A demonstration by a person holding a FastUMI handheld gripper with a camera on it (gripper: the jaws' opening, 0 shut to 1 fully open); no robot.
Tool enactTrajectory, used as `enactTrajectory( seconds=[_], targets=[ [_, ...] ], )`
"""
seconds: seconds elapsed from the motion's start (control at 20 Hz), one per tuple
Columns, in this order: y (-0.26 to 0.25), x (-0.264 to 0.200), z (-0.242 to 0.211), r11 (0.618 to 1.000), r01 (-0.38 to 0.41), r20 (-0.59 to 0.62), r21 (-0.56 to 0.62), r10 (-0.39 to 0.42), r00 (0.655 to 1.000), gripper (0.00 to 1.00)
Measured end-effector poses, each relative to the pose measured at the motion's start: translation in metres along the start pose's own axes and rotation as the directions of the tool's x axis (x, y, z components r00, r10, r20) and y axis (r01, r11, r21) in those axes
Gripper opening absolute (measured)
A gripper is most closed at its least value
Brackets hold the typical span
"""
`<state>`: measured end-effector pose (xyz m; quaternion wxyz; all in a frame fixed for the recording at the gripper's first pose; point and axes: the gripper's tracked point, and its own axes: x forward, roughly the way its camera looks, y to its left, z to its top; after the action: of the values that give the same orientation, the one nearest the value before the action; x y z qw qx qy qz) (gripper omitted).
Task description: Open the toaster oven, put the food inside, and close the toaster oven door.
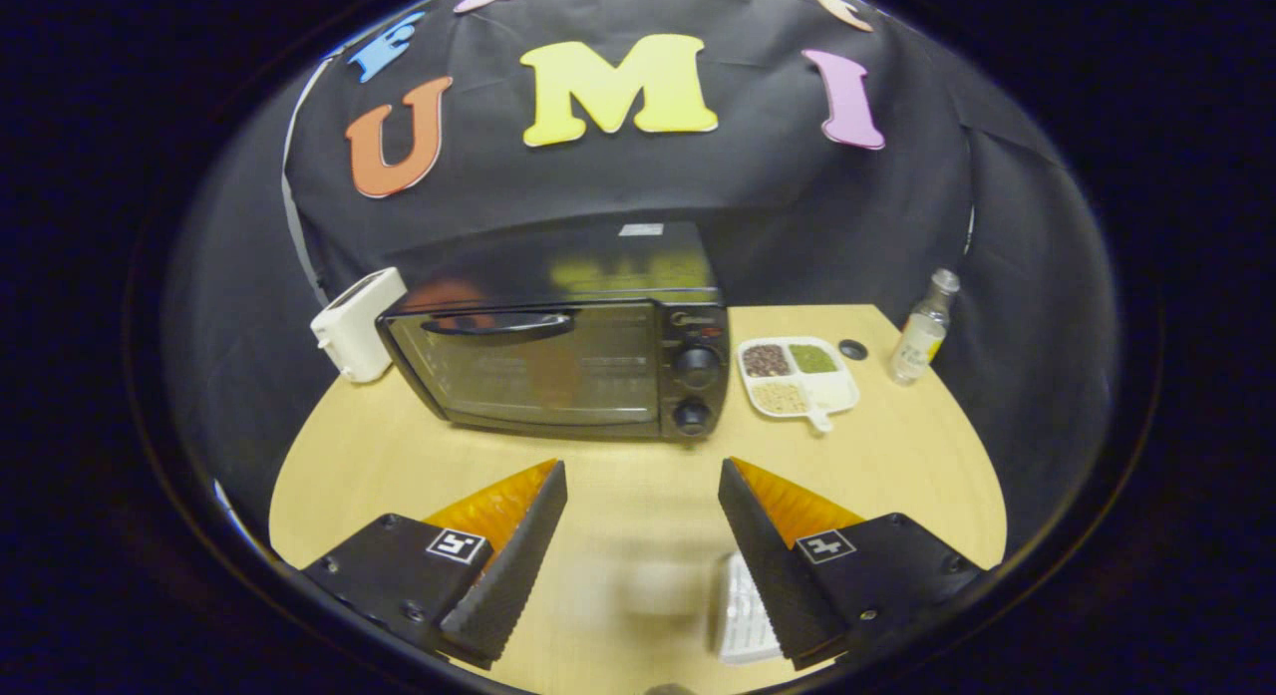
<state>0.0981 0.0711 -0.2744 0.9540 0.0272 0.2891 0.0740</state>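
Note:
A black toaster oven [573,351] stands at the back of the wooden table [897,476], beyond my fingers. Its glass door is closed, with the dark handle [496,324] along the top and two knobs [695,388] on its right side. My gripper [643,471] hangs over the table in front of the oven, open, with nothing between the fingers. A blurred pale thing [653,585] lies on the table low between the fingers; I cannot tell what it is. A white ribbed object [743,615] lies partly under the right finger.
A white toaster [359,323] stands left of the oven, touching or nearly touching it. To the oven's right lies a white divided dish [797,376] with three kinds of grains. A small clear bottle [922,328] stands further right, near the table's edge.

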Motion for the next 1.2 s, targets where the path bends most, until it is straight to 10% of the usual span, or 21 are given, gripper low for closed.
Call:
enactTrajectory(
  seconds=[0.5,1.2],
  targets=[
    [-0.122,-0.164,0.092,0.989,0.149,0.318,-0.022,-0.135,0.939,0.98],
    [-0.162,-0.268,0.112,0.998,0.058,0.527,-0.031,-0.033,0.849,0.98]
  ],
)
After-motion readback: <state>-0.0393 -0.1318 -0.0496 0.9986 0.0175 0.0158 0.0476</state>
